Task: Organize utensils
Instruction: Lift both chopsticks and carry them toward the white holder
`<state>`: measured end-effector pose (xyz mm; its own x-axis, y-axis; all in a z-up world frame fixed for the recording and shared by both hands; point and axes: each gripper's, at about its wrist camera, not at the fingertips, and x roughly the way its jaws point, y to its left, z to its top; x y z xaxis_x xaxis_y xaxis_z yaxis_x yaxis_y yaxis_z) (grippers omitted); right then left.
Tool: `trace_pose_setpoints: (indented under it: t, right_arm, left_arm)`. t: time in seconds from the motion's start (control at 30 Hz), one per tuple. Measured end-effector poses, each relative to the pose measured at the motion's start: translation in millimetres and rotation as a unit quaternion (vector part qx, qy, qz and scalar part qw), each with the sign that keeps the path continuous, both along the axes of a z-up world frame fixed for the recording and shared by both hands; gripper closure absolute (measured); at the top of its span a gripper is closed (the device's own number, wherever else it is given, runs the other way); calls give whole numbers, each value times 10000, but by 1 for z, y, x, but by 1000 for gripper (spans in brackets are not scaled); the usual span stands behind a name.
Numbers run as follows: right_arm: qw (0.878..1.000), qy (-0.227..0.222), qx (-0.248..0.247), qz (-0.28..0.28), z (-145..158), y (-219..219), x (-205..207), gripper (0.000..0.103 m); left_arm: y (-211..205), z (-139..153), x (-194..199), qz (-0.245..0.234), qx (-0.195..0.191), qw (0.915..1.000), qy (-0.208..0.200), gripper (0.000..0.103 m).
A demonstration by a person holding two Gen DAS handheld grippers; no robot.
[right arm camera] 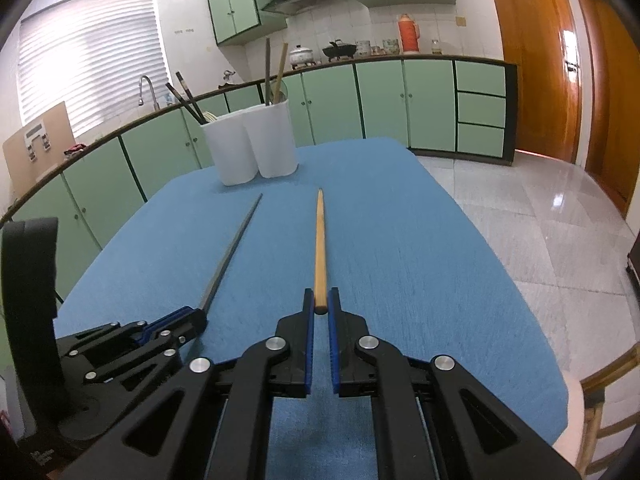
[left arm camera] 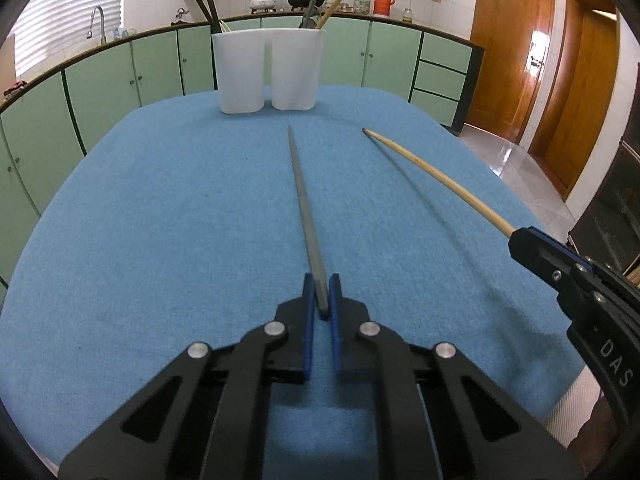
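The left gripper is clamped on the butt of a slim grey metal chopstick; the right gripper pinches a tan wooden chopstick likewise. Both shafts point straight ahead — tips toward the white twin-cup plastic holder across the blue cloth-covered table.

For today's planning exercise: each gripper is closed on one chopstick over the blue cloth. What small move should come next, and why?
Probably lift both tips and carry them toward the white holder. The left gripper already clamps the grey chopstick, the right gripper the wooden chopstick, and matching sticks stand in the holder's right cup.
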<state>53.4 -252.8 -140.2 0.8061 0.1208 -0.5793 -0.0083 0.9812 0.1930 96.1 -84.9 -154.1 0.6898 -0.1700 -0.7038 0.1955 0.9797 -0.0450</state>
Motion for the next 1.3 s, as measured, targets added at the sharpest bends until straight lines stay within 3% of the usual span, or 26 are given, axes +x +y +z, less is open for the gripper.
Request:
trace_pose_setpoints:
  t: [0.37, 0.6, 0.93, 1.3]
  right_arm:
    - [9980, -604, -150, 70, 60, -7, -6, 96]
    - [9966, -778, 197, 161, 107, -19, 4, 96]
    - [9955, -853, 156, 374, 168, -16, 32, 96]
    - [9941, -791, -76, 739, 193, 2, 64, 96]
  left_arm:
    - [10, 69, -21, -24, 123, 9947, -1022, 98]
    - [17, 127, -19, -94, -31, 9881, -1538, 98]
    - [23, 192, 5, -377, -194, 9845, -1704, 98]
    - [31, 212, 26, -524, -425, 9847, -1609, 98]
